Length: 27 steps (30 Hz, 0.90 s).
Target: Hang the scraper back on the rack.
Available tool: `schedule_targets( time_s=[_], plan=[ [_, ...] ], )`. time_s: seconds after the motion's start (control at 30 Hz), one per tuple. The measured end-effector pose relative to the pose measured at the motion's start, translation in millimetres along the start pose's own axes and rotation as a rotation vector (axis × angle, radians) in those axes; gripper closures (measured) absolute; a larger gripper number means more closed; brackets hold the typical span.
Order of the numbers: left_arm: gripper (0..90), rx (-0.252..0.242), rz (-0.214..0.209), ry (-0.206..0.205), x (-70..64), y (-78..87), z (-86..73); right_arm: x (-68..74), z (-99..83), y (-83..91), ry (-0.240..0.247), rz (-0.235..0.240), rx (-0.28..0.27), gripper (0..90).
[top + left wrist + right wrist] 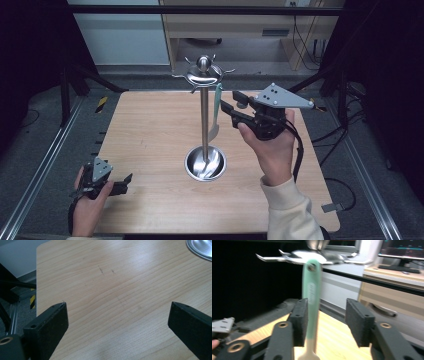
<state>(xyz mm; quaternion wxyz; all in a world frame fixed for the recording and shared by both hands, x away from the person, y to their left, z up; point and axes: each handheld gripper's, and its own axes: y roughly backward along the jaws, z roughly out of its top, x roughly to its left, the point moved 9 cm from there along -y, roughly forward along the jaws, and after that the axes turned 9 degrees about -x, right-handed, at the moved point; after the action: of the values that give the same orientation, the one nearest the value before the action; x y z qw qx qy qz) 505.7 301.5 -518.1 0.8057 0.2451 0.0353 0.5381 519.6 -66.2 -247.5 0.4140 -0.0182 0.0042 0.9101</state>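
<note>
Right hand-held gripper [226, 111] is up high beside the steel rack [204, 125], jaws spread, and in the right gripper view [325, 322] the mint-green utensil handle [311, 297] hangs between them, close against one pad while the other pad stands apart from it, so nothing is clamped. That utensil [216, 112] dangles from a hook under the rack's round top, just beside the pole, its pale lower end above the shiny base dish [205, 164]. Over at the near left corner of the worktop [150, 130], the left hand-held gripper [125, 183] sits low, jaws wide apart over bare wood [117, 302], gripping nothing, well apart from the rack.
</note>
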Motion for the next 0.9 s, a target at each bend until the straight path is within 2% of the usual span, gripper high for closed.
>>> schedule_targets(
  time_s=[0.13, 0.3, 0.37, 0.5, 0.6, 0.83, 0.9],
  plan=[
    [2.7, -0.002, -0.001, -0.001, -0.7, 0.2, 0.5, -11.6, -3.2, 6.6, 0.025, -0.062, 0.007, 43.4],
    [2.7, 0.004, -0.001, 0.004, 0.8, 0.6, -1.0, -25.6, -7.8, 14.3, 0.038, -0.114, -0.004, 30.6],
    [2.7, 0.005, -0.001, 0.003, 0.6, 0.2, -1.1, -31.3, -13.3, 17.3, 0.039, -0.138, 0.001, 23.7],
    [2.7, 0.004, 0.000, 0.003, 0.3, -0.2, -0.8, -43.0, -31.3, 22.8, 0.044, -0.197, 0.034, 16.8],
    [2.7, 0.002, 0.001, 0.007, 0.7, 0.1, -0.7, -48.1, -49.5, 24.5, 0.038, -0.206, 0.073, 10.9],
    [2.8, -0.003, 0.000, 0.012, 1.0, 0.1, -0.1, -55.3, -84.7, 28.6, 0.042, -0.227, 0.110, 7.9],
    [2.8, -0.003, -0.001, 0.012, 0.8, -0.1, -0.1, -55.8, -94.6, 29.9, 0.035, -0.230, 0.136, 7.8]
  ],
)
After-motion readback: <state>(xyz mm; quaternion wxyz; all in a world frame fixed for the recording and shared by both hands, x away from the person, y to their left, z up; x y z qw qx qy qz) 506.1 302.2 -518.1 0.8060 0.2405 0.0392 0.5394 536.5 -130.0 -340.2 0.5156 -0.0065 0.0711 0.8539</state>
